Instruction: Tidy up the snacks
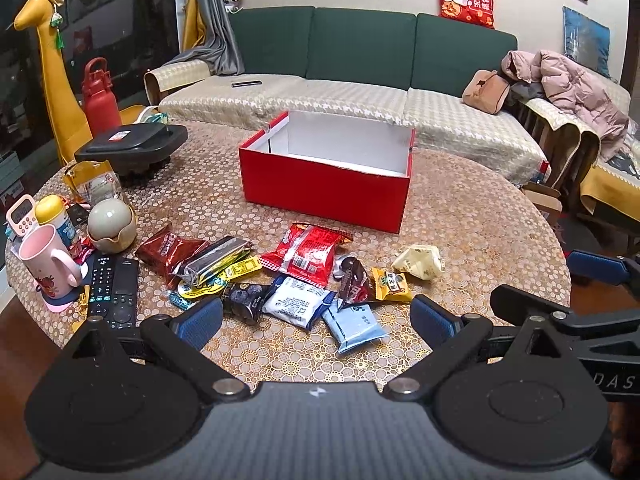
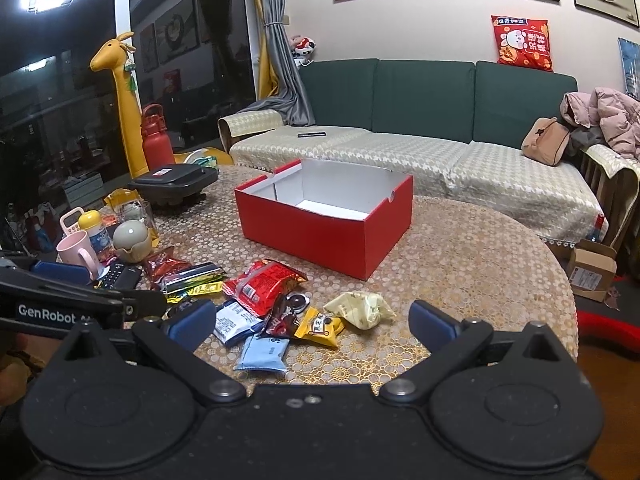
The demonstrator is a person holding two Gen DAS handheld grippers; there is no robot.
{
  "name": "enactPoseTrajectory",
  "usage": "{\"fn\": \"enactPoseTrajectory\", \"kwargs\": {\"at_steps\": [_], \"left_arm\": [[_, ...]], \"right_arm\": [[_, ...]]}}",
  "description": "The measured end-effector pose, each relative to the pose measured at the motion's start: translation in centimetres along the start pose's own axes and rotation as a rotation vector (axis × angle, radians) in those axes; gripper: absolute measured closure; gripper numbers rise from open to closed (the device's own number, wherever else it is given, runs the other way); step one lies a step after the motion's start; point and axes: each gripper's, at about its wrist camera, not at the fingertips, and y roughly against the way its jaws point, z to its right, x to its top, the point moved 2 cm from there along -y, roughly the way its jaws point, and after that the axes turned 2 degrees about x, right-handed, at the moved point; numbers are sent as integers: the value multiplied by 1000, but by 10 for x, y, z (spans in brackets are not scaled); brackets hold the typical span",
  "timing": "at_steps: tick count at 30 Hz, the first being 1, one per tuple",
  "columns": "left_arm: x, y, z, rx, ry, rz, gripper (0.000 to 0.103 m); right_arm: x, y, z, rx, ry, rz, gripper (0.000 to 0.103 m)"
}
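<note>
Red cardboard, the open box sits empty toward the far side of the table, and the snack packets lie in a loose heap on the near side, between the box and both claws, so each one must travel away from the holder to go in. Both the left claw and the right claw hang wide open and hold nothing. The pale blue packet lies nearest, its long axis pointing roughly toward the box, while the mug and remotes crowd the left edge.
</note>
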Motion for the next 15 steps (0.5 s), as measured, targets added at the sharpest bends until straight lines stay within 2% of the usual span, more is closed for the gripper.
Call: {"fn": "enactPoseTrajectory", "kwargs": {"at_steps": [15], "left_arm": [[-1, 0, -1, -11, 7, 5, 2]], "right_arm": [[2, 4, -5, 0, 35, 23, 0]]}}
